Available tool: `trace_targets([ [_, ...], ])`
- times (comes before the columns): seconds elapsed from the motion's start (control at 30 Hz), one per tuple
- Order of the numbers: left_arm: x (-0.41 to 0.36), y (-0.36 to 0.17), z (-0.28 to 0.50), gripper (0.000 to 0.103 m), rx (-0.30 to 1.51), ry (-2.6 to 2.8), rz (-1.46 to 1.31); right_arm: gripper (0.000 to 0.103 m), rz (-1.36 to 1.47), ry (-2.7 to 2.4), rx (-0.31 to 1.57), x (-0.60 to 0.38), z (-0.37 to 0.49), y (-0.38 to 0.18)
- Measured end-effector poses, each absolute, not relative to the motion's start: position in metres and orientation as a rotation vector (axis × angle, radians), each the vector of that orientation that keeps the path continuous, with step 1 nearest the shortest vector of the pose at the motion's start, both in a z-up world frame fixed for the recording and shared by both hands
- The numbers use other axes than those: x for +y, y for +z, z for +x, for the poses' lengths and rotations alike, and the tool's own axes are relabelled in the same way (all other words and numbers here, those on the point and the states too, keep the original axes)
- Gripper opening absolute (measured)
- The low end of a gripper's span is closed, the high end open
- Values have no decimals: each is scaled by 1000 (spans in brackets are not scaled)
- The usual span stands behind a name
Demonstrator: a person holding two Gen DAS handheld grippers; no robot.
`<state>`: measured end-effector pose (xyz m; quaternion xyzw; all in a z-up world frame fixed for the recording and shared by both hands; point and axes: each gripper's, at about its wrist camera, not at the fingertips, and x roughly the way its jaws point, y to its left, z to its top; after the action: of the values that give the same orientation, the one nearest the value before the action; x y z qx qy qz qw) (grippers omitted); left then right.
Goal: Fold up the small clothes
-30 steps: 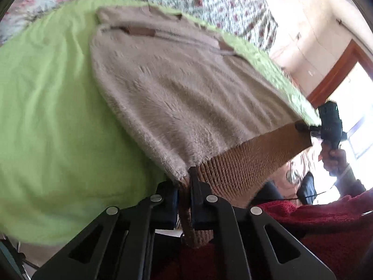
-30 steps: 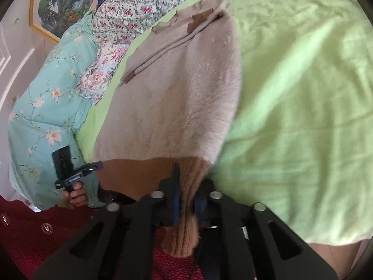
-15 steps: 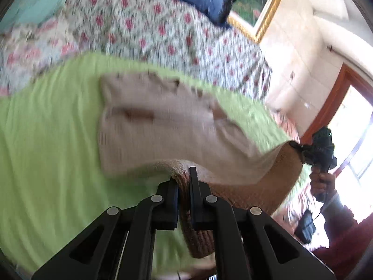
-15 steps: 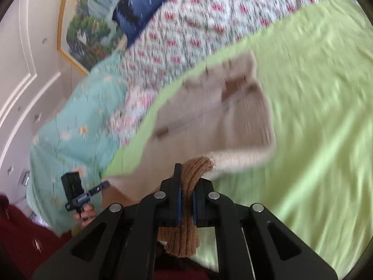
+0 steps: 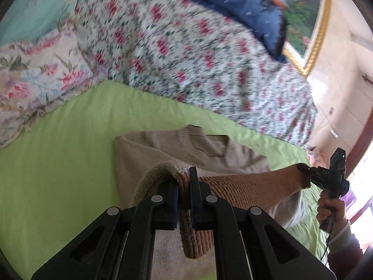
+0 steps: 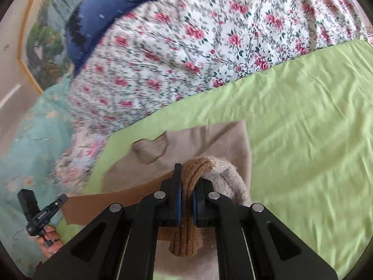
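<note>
Holding the sweater [image 5: 149, 154] by its ribbed hem, my left gripper [image 5: 184, 193] and right gripper [image 6: 185, 193] are each clenched on 1 corner. Its collar end lies ahead on the green sheet [image 5: 58, 154], so the hem runs crosswise between both claws, equally near.

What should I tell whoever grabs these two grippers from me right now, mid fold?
Left gripper: shut on the sweater's ribbed hem.
Right gripper: shut on the same hem at the other corner.
The sweater's collar end lies flat on the green sheet; the hem is lifted, stretched between the grippers, carried toward the collar.
Left: lay the hem down near the collar, release, smooth.
</note>
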<state>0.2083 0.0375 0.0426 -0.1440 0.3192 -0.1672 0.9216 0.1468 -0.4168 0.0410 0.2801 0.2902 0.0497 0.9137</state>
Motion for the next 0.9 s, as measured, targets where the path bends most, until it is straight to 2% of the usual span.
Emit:
trace_targets([
  [0.23,48,-16,283,7,779,-257,-296,10,644,85,708,-428,233,-10],
  [0.33,47,-42,296,10,860,-239,-296,11,651,63,775,-428,248,-30],
  [0.4,46,-43,287,10,856,-255,-303,16,656,59,790,-429,244,-33],
  [0.53,28,-34,250,18,832,-330,-253,43,573,6,684,-425,202,-3],
  [0.57,17,-32,237,21,824,-370,-246,46,546,9,663,-422,193,4],
  [0.6,11,-31,230,27,824,-401,-239,46,518,32,647,-415,184,9],
  [0.67,-16,-36,219,28,846,-466,-180,46,437,178,671,-385,174,13],
  [0.83,-62,-54,242,27,929,-478,-46,46,214,419,913,-312,197,-18],
  [0.9,-57,-50,262,22,925,-457,-51,44,106,391,947,-300,210,-25],
])
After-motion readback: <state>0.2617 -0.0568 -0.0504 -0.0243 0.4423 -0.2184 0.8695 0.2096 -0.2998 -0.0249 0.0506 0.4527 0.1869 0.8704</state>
